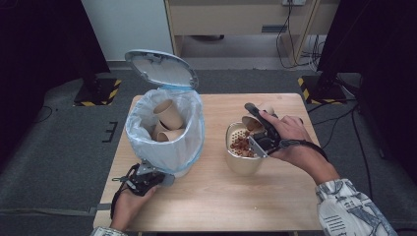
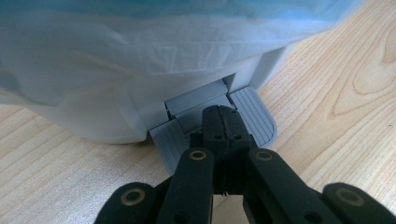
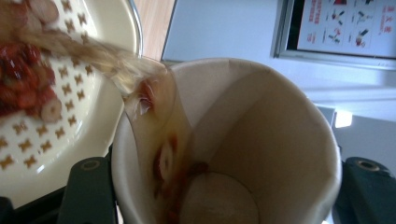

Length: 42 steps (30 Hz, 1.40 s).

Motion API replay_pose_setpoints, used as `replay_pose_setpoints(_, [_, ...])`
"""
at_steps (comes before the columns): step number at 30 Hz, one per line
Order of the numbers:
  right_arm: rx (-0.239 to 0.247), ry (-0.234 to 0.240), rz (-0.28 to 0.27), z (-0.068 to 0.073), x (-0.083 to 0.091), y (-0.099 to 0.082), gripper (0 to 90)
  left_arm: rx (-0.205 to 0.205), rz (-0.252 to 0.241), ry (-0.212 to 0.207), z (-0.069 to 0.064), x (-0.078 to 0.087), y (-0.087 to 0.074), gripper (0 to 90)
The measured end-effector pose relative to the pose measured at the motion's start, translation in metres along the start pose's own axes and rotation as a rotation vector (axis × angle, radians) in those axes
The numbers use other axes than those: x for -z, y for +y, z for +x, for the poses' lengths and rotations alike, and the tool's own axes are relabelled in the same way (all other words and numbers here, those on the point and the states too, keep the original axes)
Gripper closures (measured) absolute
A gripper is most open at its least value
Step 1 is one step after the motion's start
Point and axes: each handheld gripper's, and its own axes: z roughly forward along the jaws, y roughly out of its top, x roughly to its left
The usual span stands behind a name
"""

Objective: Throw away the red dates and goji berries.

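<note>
my right tool (image 1: 259, 129) grips the paper cup (image 3: 243, 149), tipped over the strainer bowl (image 1: 241, 157) at centre-right so liquid drains and solids catch. my left tool (image 2: 223, 128), closed, presses the bin pedal (image 2: 252, 116) to hold the lid (image 1: 160, 69) up.

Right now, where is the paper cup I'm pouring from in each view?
High view: the cup is tipped in the right gripper, right of centre, over the strainer bowl.
Right gripper view: the cup takes up the centre, its mouth facing the camera.
Left gripper view: not in it.
Shared landmark: the strainer bowl.
</note>
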Motion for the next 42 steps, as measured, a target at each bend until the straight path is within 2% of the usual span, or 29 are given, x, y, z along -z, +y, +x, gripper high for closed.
replay_pose_setpoints(15, [0.017, -0.001, 0.004, 0.002, -0.002, 0.002, 33.5, 0.0, 0.0, -0.001, 0.0, 0.0, 0.0, 90.0])
replay_pose_setpoints(19, [0.027, -0.014, -0.029, 0.0, 0.0, 0.012, 33.5, 0.0, 0.0, 0.0, 0.0, 0.0, 0.0, 90.0])
replay_pose_setpoints(22, [0.051, -0.004, -0.037, 0.002, -0.001, 0.017, 33.5, -0.001, 0.0, 0.001, 0.0, 0.0, 0.0, 90.0])
replay_pose_setpoints(27, [0.042, 0.013, 0.022, 0.008, -0.007, 0.003, 33.5, 0.0, 0.0, -0.001, 0.0, 0.0, 0.0, 90.0])
replay_pose_setpoints(33, [0.063, 0.005, 0.009, 0.007, -0.003, 0.007, 33.5, -0.001, 0.0, 0.001, 0.0, 0.0, 0.0, 90.0])
replay_pose_setpoints(38, [0.092, 0.0, 0.023, 0.007, -0.002, 0.005, 33.5, -0.001, 0.0, 0.0, 0.0, 0.0, 0.0, 90.0])
replay_pose_setpoints(42, [0.096, -0.003, 0.03, 0.006, -0.001, 0.005, 33.5, -0.001, 0.0, 0.001, 0.0, 0.0, 0.0, 90.0])
